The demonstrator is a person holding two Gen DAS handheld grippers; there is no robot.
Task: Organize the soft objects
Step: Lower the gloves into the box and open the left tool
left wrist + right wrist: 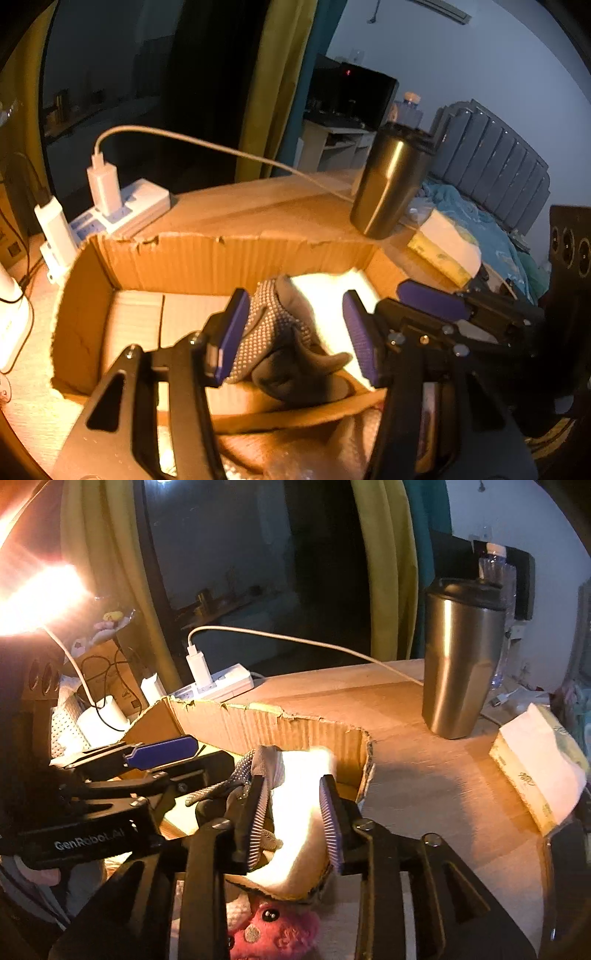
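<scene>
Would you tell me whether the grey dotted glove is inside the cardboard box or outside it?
Inside. The grey dotted glove lies crumpled on the floor of the cardboard box, below its torn rim, beside something white.

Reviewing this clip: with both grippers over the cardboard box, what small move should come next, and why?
Probably lift both grippers clear of the cardboard box. The grey dotted glove already lies inside, the left gripper stands open around it, and the right gripper is open too. A pink plush toy waits outside.

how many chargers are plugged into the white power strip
1 clearly: a white charger with its cable stands upright on the power strip behind the cardboard box. A second white adapter sits beside the strip; whether it's plugged in can't be told.
</scene>
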